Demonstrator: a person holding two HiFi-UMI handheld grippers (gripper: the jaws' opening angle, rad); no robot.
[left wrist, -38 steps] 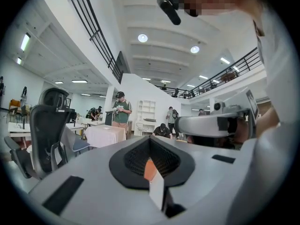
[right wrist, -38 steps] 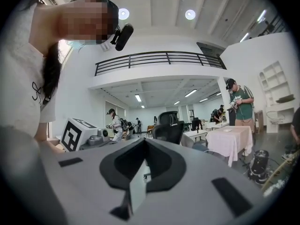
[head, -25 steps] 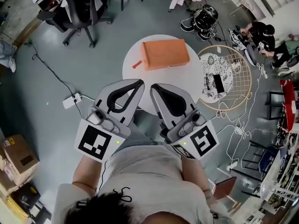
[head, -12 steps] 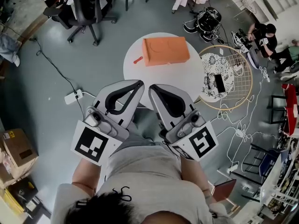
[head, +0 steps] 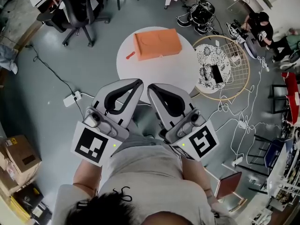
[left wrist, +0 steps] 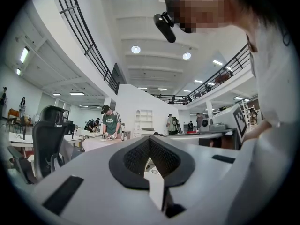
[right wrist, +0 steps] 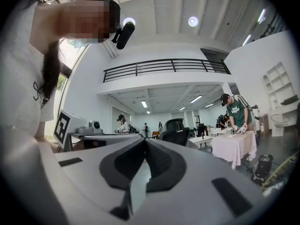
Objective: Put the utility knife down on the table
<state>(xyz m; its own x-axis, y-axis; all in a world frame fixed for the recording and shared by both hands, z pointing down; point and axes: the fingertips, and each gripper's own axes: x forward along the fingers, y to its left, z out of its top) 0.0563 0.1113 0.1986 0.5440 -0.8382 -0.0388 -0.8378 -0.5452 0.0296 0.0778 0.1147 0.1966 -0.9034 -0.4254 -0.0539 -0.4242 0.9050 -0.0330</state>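
The utility knife (head: 130, 55), small and red, lies on the round white table (head: 159, 71), just left of an orange box (head: 157, 43). Both grippers are held close to my body, well short of the table and the knife. My left gripper (head: 138, 82) is shut with nothing in it, its tips meeting over the floor. My right gripper (head: 151, 87) is shut and empty too, beside the left one. The left gripper view shows the left gripper (left wrist: 150, 138) with its jaws pressed together, pointing out into the hall. The right gripper view shows the right gripper (right wrist: 144, 139) the same way.
A black office chair (head: 79, 3) stands at the back left. A round wire frame (head: 220, 69) with a doily and a phone lies right of the table among cables. A power strip (head: 71, 99) lies on the floor at left, cardboard boxes (head: 18, 153) lower left.
The head view has shifted a little, so the table and box now sit slightly further left and up. Both grippers stay shut and near my body. The knife has not moved.
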